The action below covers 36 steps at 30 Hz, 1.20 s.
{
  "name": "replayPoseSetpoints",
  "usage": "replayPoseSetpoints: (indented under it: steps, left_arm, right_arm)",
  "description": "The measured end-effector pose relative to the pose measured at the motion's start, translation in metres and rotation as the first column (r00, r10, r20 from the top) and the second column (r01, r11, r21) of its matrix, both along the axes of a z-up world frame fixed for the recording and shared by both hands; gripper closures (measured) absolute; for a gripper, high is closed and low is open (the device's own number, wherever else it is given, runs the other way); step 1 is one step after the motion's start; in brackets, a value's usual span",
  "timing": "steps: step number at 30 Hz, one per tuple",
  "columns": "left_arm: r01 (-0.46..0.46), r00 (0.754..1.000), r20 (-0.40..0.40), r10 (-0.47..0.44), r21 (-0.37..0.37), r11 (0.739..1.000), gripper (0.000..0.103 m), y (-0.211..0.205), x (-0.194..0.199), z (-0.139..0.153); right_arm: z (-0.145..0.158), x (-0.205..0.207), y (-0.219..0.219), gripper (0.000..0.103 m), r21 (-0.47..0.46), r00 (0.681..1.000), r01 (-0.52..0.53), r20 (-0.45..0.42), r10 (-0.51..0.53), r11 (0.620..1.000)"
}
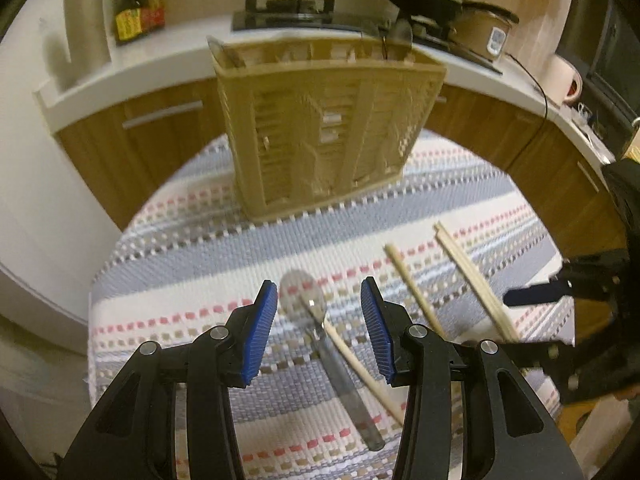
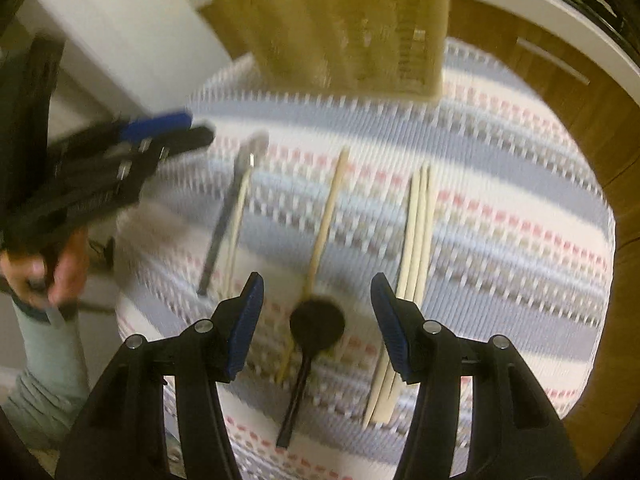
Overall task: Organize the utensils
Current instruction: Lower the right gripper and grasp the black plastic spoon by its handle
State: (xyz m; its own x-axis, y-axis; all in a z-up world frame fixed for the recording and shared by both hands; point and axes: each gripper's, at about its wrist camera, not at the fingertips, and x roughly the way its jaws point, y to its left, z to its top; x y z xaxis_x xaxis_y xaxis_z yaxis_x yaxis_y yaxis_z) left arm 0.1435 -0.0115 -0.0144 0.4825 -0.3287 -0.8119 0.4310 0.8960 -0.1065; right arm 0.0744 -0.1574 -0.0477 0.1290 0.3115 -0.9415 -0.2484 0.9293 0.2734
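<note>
On the striped woven cloth (image 1: pixel 192 240) that covers the bench, a tan slotted utensil holder (image 1: pixel 324 120) stands upright at the far side. Nearer lie the loose utensils: a metal spoon (image 1: pixel 320 336) with its bowl pointing far, a single chopstick (image 1: pixel 362 368) crossing its handle, another chopstick (image 1: pixel 414 290) to the right, and a pair of chopsticks (image 1: pixel 472 280) further right, lying side by side and touching. In the right wrist view a black spoon (image 2: pixel 312 336) lies nearest, its handle pointing near.

The left gripper (image 1: pixel 319 300) hovers over the metal spoon with its fingers (image 1: pixel 262 332) wide apart and holding nothing. The right gripper (image 2: pixel 316 304) hovers over the black spoon, fingers (image 2: pixel 390 328) likewise wide and bare.

On the far counter stand a dark sauce bottle (image 1: pixel 138 0) with a yellow and red label, its writing too blurred to read, a gas hob (image 1: pixel 290 12) and a rice cooker (image 1: pixel 486 28).
</note>
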Motion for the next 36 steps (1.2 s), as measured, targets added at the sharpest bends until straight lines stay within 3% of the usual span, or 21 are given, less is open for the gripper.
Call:
replayPoseSetpoints:
  steps: [5,11,17,20,22,25,27,30,36]
  left_arm:
    - [0.027,0.999,-0.023,-0.025,0.053,0.998,0.061,-0.011,0.002,-0.021]
    - [0.015,0.999,-0.032,-0.009,0.198,0.980,0.061,-0.033,0.012,-0.042]
    - [0.005,0.998,-0.062,0.009,0.210,0.978,0.062,-0.039,0.024,-0.054]
    - [0.003,0.998,-0.063,0.008,0.173,0.985,0.073,-0.035,0.029,-0.054]
    - [0.005,0.999,-0.052,0.003,0.155,0.988,0.073,-0.032,0.031,-0.054]
    - [0.012,0.998,-0.055,-0.008,0.072,0.997,0.074,-0.020,0.032,-0.054]
    - [0.020,0.997,-0.079,-0.022,-0.033,0.999,0.075,-0.001,0.035,-0.055]
    - [0.016,0.993,-0.115,-0.035,-0.163,0.987,0.076,0.024,0.039,-0.056]
    - [-0.009,0.988,-0.150,-0.030,-0.256,0.967,0.081,0.064,0.042,-0.061]
  right_arm:
    - [-0.019,-0.021,0.005,0.056,-0.041,1.000,-0.015,-0.020,0.014,0.999]
    - [-0.034,-0.031,0.015,0.056,-0.085,1.000,-0.026,-0.015,0.025,0.996]
    - [-0.039,-0.031,0.028,0.056,-0.146,0.998,-0.054,0.014,0.056,0.988]
    - [-0.042,-0.031,0.036,0.056,-0.177,0.996,-0.067,0.038,0.075,0.982]
    - [-0.044,-0.029,0.041,0.059,-0.180,0.995,-0.074,0.046,0.083,0.981]
    - [-0.045,-0.028,0.046,0.071,-0.167,0.993,-0.083,0.073,0.097,0.982]
    - [-0.043,-0.026,0.046,0.072,-0.143,0.992,-0.084,0.080,0.096,0.986]
    - [-0.041,-0.020,0.042,0.074,-0.091,0.993,-0.068,0.087,0.076,0.994]
    - [-0.034,-0.007,0.024,0.079,-0.013,0.995,-0.014,0.101,0.016,1.000]
